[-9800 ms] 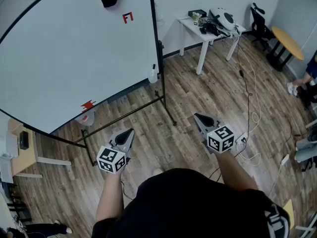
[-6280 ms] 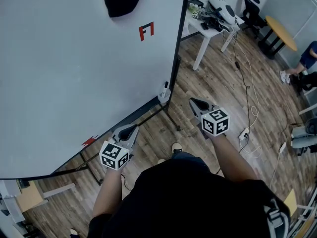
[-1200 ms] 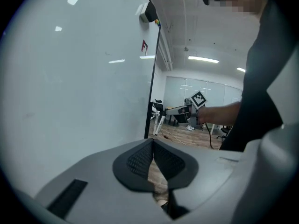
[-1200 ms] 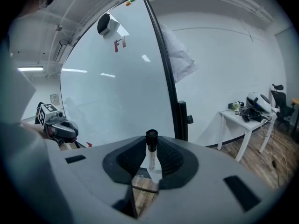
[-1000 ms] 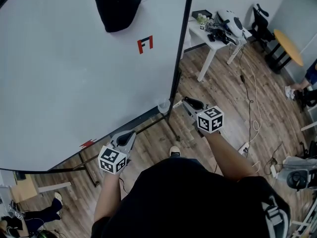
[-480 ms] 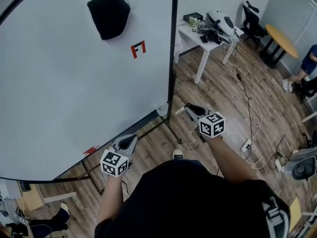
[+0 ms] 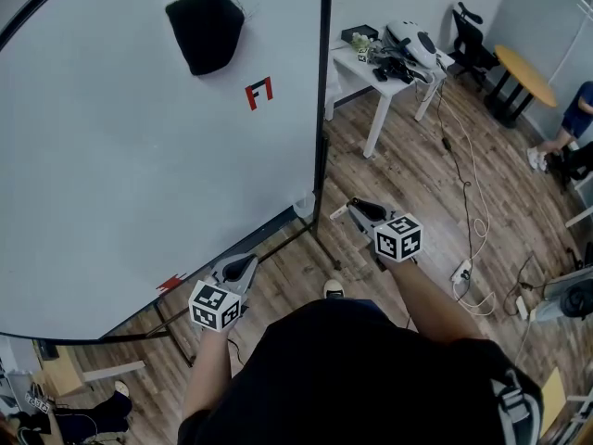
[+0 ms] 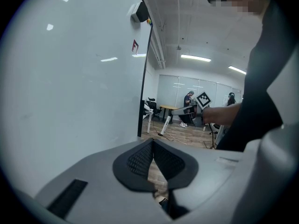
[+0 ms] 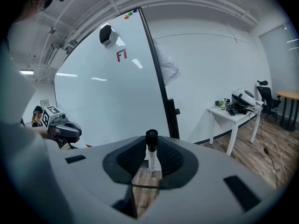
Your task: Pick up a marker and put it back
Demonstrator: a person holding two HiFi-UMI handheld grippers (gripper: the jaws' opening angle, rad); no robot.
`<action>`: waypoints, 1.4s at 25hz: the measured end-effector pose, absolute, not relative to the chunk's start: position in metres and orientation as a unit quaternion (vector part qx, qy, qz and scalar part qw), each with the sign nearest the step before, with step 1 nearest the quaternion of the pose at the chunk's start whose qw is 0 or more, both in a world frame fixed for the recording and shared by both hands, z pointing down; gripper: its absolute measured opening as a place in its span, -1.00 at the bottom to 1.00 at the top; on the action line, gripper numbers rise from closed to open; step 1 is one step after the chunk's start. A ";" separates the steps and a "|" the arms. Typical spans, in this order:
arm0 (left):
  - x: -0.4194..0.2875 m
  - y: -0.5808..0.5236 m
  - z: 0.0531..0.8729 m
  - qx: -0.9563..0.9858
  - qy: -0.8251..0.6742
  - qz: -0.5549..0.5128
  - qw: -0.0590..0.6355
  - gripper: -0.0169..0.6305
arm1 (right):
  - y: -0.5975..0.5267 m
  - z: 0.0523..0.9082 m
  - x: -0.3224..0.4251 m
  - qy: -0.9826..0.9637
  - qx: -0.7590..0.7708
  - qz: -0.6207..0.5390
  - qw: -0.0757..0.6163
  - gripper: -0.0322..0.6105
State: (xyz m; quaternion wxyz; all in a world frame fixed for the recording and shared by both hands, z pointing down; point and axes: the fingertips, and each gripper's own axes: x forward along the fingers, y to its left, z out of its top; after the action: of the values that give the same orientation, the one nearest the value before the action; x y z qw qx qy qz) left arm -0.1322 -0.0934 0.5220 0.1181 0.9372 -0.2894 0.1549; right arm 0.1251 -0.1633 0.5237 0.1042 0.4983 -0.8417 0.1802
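Observation:
A white marker [image 9: 151, 154] with a black cap stands upright between the pads of my right gripper [image 9: 151, 146], which is shut on it. From the head view the marker [image 7: 339, 213] sticks out to the left of the right gripper [image 7: 358, 213], a short way right of the clear cup [image 7: 304, 205] at the whiteboard's lower right corner. The whiteboard [image 7: 130, 165] carries a black eraser [image 7: 206, 28] and a red mark [image 7: 258, 92]. My left gripper [image 7: 240, 268] hangs low by the board's bottom edge, jaws together and nothing in them [image 8: 152, 146].
The whiteboard's black frame post [image 7: 323, 109] and its floor legs [image 7: 278, 239] run close to both grippers. A white table [image 7: 389, 68] with gear on it stands behind to the right. Cables [image 7: 473, 211] trail over the wooden floor. A seated person [image 7: 574, 128] is at the far right.
My right gripper has drawn back a little from the cup, down and to the right, with the marker in its jaws. The left gripper has stayed about where it was.

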 end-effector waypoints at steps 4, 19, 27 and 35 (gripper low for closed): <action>-0.132 -0.095 0.522 0.937 -0.291 0.154 0.119 -0.91 | -0.165 0.526 0.125 -0.842 0.496 0.182 0.106 -0.69; -0.137 -0.109 0.525 0.929 -0.309 0.159 0.130 -0.91 | -0.198 0.532 0.110 -0.856 0.468 0.186 0.118 -0.69; -0.131 -0.124 0.528 0.923 -0.322 0.161 0.137 -0.91 | -0.233 0.544 0.100 -0.867 0.442 0.190 0.126 -0.69; -0.130 -0.139 0.533 0.913 -0.341 0.165 0.152 -0.91 | -0.267 0.562 0.083 -0.878 0.411 0.199 0.141 -0.69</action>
State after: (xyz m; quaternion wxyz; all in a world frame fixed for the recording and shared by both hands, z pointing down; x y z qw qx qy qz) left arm -0.1305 -0.1392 0.5335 0.1524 0.9128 -0.3410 0.1653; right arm 0.0834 -0.2674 0.5624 0.1409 0.4110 -0.8785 0.1989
